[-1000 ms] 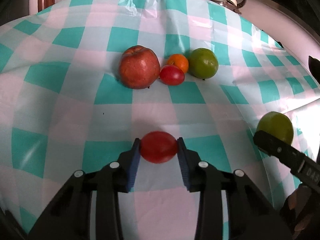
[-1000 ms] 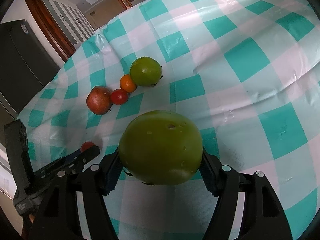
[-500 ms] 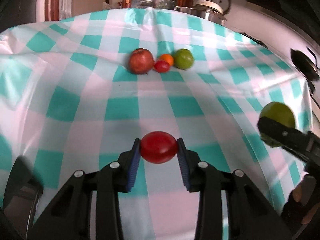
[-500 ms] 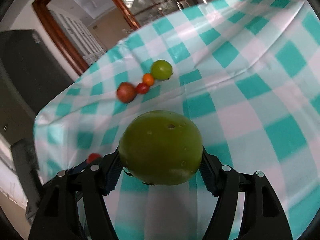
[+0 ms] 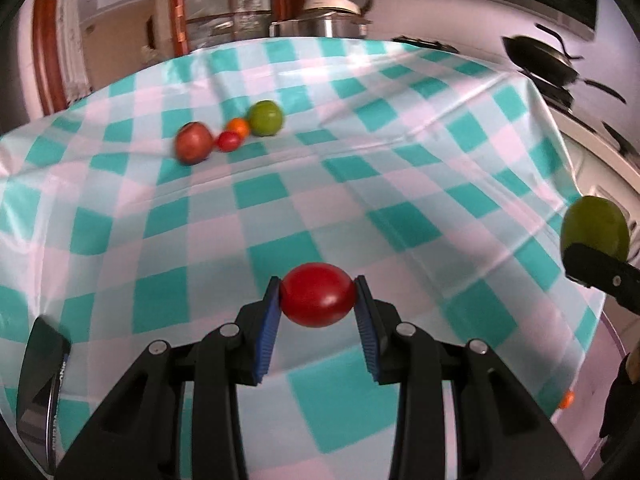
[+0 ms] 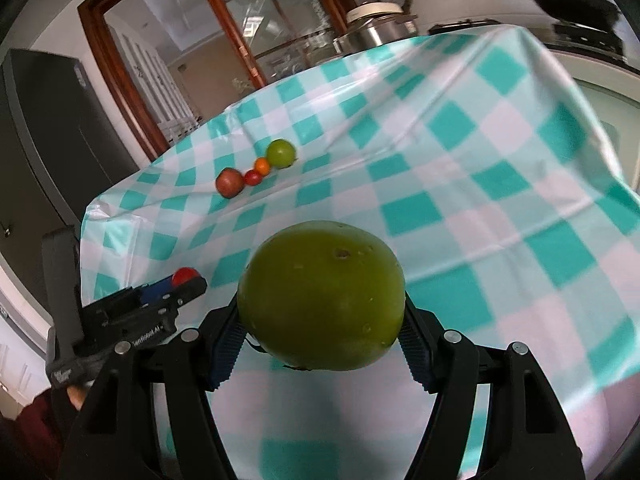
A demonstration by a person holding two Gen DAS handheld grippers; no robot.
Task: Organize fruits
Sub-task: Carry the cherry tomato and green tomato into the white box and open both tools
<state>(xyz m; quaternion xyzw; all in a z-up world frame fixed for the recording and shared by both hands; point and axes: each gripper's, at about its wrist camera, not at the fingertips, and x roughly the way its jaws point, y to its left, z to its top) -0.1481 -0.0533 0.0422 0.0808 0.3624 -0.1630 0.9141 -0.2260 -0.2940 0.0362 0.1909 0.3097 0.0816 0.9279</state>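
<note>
My left gripper (image 5: 317, 295) is shut on a small red tomato (image 5: 317, 294), held above the checked tablecloth (image 5: 360, 184). My right gripper (image 6: 322, 320) is shut on a large green fruit (image 6: 320, 296); that held green fruit (image 5: 595, 229) also shows at the right edge of the left wrist view. Far back on the cloth lie a red apple (image 5: 193, 143), a second small red tomato (image 5: 228, 140), a small orange fruit (image 5: 238, 127) and a second green fruit (image 5: 265, 117) in a row. The left gripper (image 6: 176, 284) with its tomato (image 6: 184, 275) shows at the lower left of the right wrist view.
The teal and white tablecloth (image 6: 460, 168) drops off at its right edge (image 5: 576, 208). A steel pot with a lid (image 5: 326, 20) stands behind the table. Dark pans (image 5: 548, 64) hang at the back right. A wooden glazed door (image 6: 256, 28) is behind.
Both grippers have pulled back from the row of fruit, which now looks smaller and farther away. Each still holds its fruit. More of the room and the table's edge has come into view.
</note>
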